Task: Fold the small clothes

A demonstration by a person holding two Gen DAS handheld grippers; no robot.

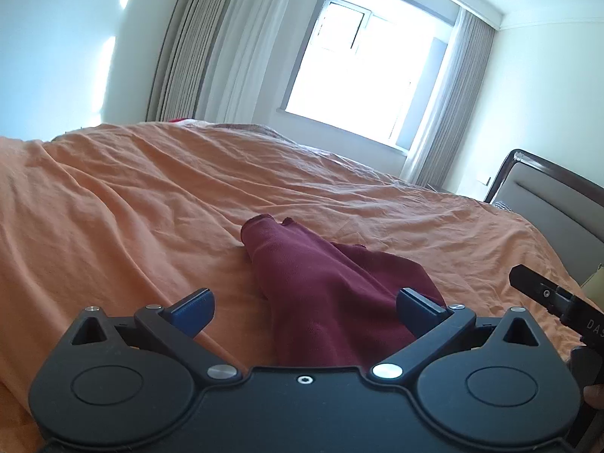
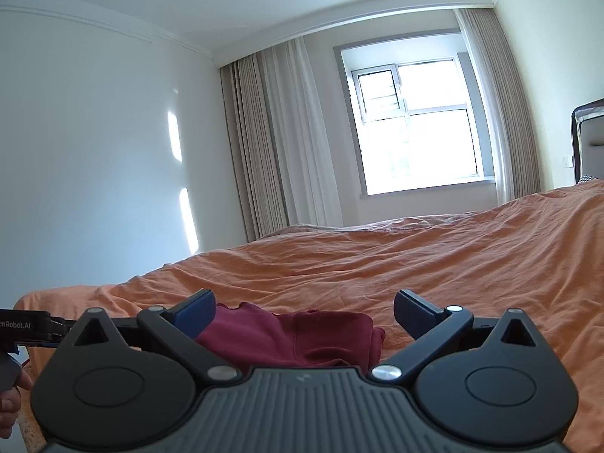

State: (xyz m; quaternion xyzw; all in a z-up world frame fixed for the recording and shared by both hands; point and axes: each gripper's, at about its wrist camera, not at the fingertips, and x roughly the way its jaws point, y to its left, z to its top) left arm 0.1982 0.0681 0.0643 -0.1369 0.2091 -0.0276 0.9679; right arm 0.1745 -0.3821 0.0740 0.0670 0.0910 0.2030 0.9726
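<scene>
A small maroon garment (image 1: 324, 287) lies crumpled on the orange bedsheet (image 1: 151, 196). My left gripper (image 1: 305, 311) is open, its blue fingertips (image 1: 194, 307) on either side of the garment's near end, holding nothing. In the right wrist view the same garment (image 2: 298, 334) lies between and just past my open right gripper (image 2: 304, 309), nearer its left fingertip (image 2: 196, 311). The right gripper's body shows at the right edge of the left wrist view (image 1: 558, 302), and the left gripper's body at the left edge of the right wrist view (image 2: 26, 330).
The bed's orange sheet (image 2: 415, 264) is wrinkled and stretches far ahead. A padded headboard (image 1: 547, 196) stands at the right. A bright window (image 2: 411, 124) with curtains (image 2: 271, 139) is on the far wall.
</scene>
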